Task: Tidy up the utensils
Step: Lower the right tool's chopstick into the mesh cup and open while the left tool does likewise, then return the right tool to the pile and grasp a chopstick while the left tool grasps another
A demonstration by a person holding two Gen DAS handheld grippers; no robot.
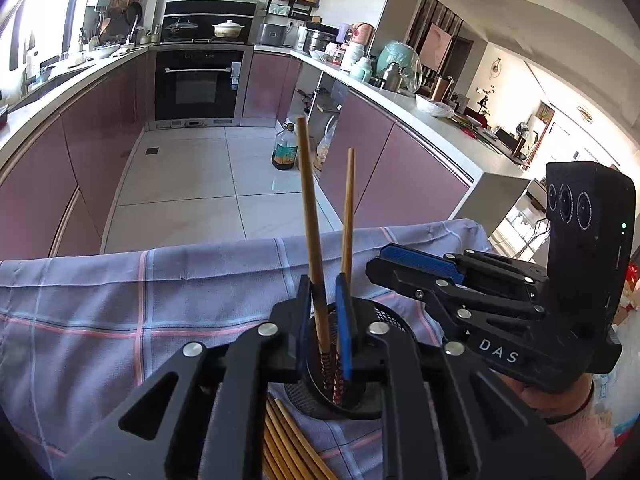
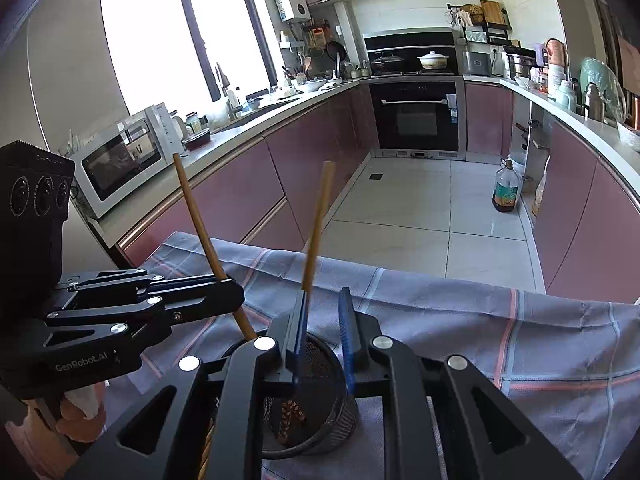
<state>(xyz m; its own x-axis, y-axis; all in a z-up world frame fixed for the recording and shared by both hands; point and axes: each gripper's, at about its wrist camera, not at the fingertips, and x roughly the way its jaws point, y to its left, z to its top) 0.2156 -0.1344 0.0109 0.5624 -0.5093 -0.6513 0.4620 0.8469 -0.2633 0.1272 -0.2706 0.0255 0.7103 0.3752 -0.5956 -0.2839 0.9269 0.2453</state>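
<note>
Nearest the lens in the left wrist view are the black linkage arms of the left gripper [image 1: 325, 312], whose blue-padded fingers [image 1: 345, 320] stand a little apart over a black mesh cup [image 1: 360, 408]. Between them rises a long wooden chopstick [image 1: 311, 232], its patterned red-and-dark end down inside the cup; the pads do not seem to press on it, so the jaws read as slightly open with the stick loose between them. A second chopstick [image 1: 349, 208] stands just to the right, its patterned end also in the cup. In front of the cup, more bare wooden chopsticks [image 1: 288, 448] lie flat in a bundle on the checked blue-grey cloth [image 1: 120, 304] that covers the table. The right gripper [image 1: 416, 266] comes in from the right, angled down toward the cup's rim, held by a hand [image 1: 560, 396] in a pink sleeve. In the right wrist view that gripper's own blue pads [image 2: 345, 332] hang over the cup [image 2: 332, 408], also parted, with one stick [image 2: 318, 224] leaning along the left pad; whether it touches that pad is unclear. Beyond the table runs a kitchen with pink cabinets [image 1: 100, 128] and a built-in oven [image 1: 198, 84].
</note>
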